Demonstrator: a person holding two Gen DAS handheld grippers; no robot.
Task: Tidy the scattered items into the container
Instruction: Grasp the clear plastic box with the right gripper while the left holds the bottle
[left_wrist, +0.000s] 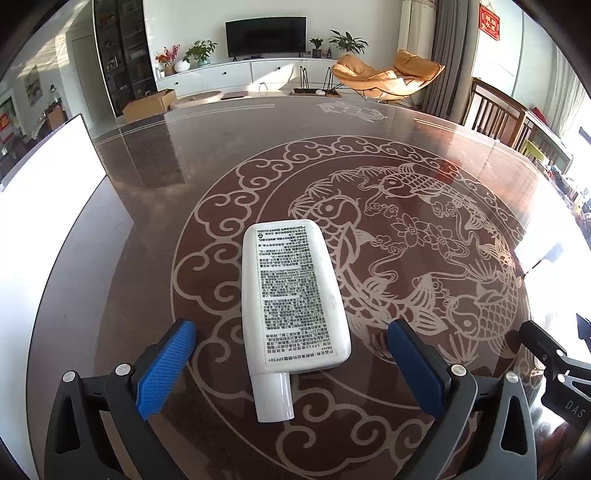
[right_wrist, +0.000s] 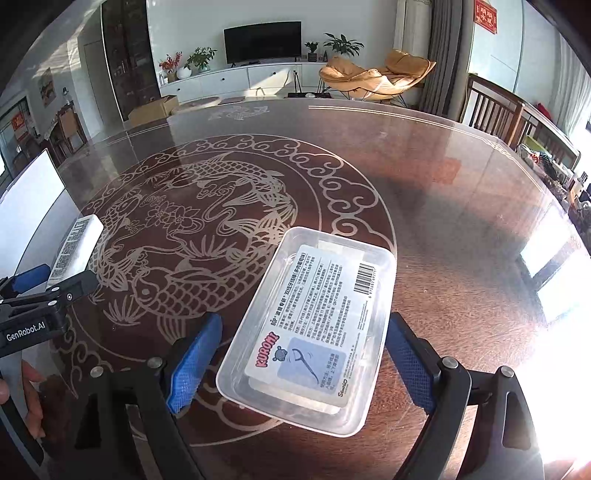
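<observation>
A white tube (left_wrist: 291, 295) with black print lies flat on the patterned table, its cap towards the camera. My left gripper (left_wrist: 291, 328) stands open around it, and both blue pads (left_wrist: 166, 369) stay clear of its sides. In the right wrist view a clear plastic floss-pick box (right_wrist: 314, 332) rests on the table between the wide-set jaws of my right gripper (right_wrist: 304, 328). A gap shows at the left pad (right_wrist: 195, 358), while the right pad sits close to the box's edge. The tube (right_wrist: 77, 247) and the left gripper's body (right_wrist: 33, 314) appear at that view's left edge.
A tall white container wall (left_wrist: 48, 229) stands at the table's left side and also shows in the right wrist view (right_wrist: 33, 195). The round glass-topped table (right_wrist: 461, 206) carries a fish pattern. Wooden chairs (left_wrist: 495, 110) stand at the far right. A person's hand (right_wrist: 22, 398) holds the left gripper.
</observation>
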